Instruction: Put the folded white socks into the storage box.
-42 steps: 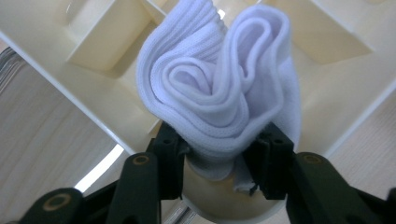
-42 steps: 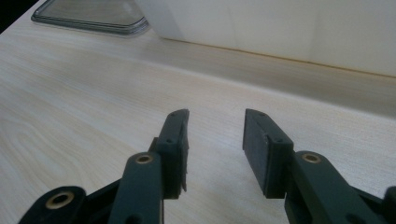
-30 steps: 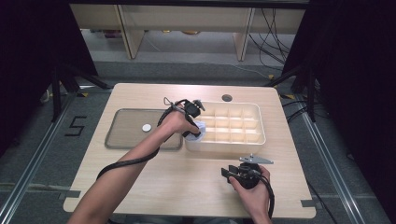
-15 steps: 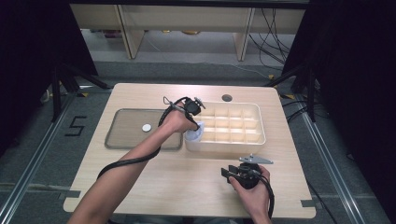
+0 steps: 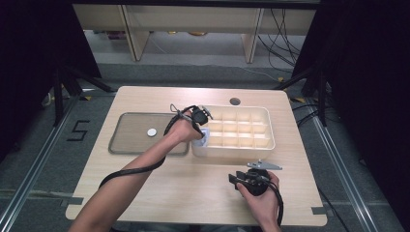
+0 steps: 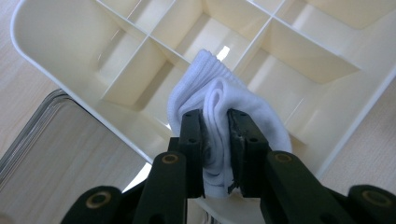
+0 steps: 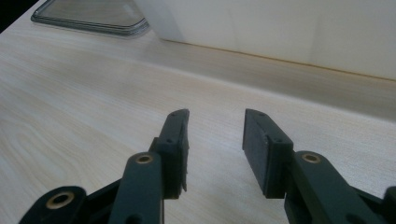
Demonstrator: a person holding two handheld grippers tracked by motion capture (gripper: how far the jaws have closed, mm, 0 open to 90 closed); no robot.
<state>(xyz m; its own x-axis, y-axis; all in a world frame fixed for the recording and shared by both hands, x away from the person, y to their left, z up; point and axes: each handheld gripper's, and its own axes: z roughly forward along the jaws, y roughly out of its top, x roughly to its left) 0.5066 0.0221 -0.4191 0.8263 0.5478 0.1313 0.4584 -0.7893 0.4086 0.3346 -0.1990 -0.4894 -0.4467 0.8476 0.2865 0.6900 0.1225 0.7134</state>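
From the high view, your left gripper [image 5: 202, 126] hangs over the near-left corner of the cream divided box [image 5: 269, 126], tight against its left wall, with the clear lid [image 5: 126, 145] lying flat just to the left of the box and a small white disc [image 5: 152, 132] on it; your right gripper [image 5: 245, 180] rests over bare table [image 5: 193, 179] in front of the box, with free wood all round it up to the near edge. In the left gripper view, your left gripper [image 6: 216, 135] has just been closing and its pads now pinch a folded white sock [image 6: 219, 105], which bulges above the fingertips over a corner compartment, the box rim and lid edge passing close below. In the right gripper view, your right gripper [image 7: 215, 133] stands open with nothing between its pads, just above the tabletop, facing the box's outer wall and the lid's corner at upper left.
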